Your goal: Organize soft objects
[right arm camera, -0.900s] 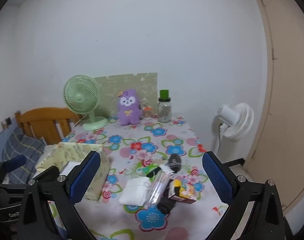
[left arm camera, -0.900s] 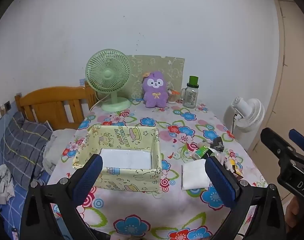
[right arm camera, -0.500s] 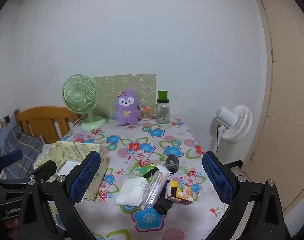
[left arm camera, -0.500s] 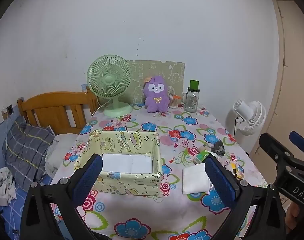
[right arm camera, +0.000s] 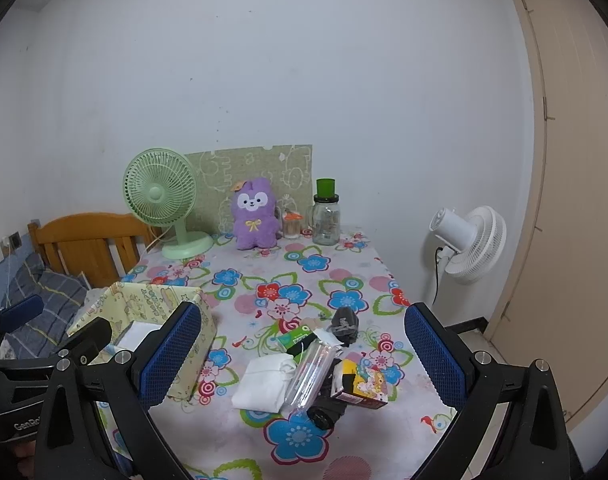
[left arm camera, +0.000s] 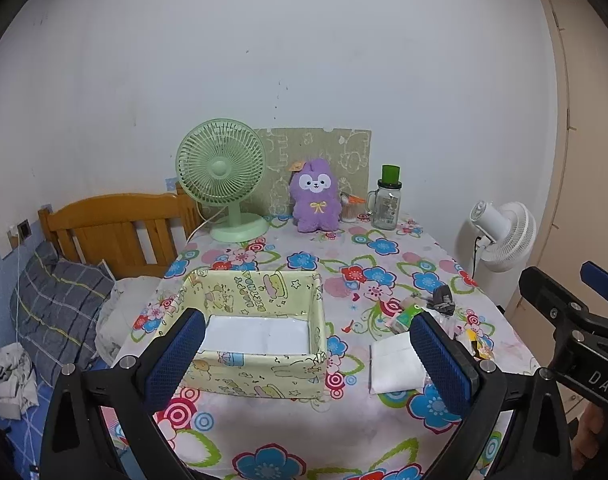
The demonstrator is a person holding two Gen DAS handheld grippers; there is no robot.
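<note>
A yellow-green fabric box (left arm camera: pixel 260 328) with a cartoon print sits on the flowered table, white folded items (left arm camera: pixel 256 334) inside it; it also shows in the right wrist view (right arm camera: pixel 152 320). A white folded cloth (left arm camera: pixel 396 364) lies right of the box, also in the right wrist view (right arm camera: pixel 264 384). A purple plush toy (left arm camera: pixel 315 196) stands at the back, also in the right wrist view (right arm camera: pixel 254 214). My left gripper (left arm camera: pixel 304 364) is open and empty above the near table edge. My right gripper (right arm camera: pixel 300 356) is open and empty, also visible from the left wrist (left arm camera: pixel 568 312).
A pile of small items (right arm camera: pixel 336 364) lies right of the cloth: a clear tube, a green packet, a yellow carton, dark objects. A green desk fan (left arm camera: pixel 224 180), a glass jar (left arm camera: pixel 386 204) and a board stand at the back. A white floor fan (left arm camera: pixel 500 236) stands right; a bed (left arm camera: pixel 64 304) left.
Both grippers have drawn back and up from the table, so the box, cloth and pile sit lower and smaller in view. Both stay open and empty.
</note>
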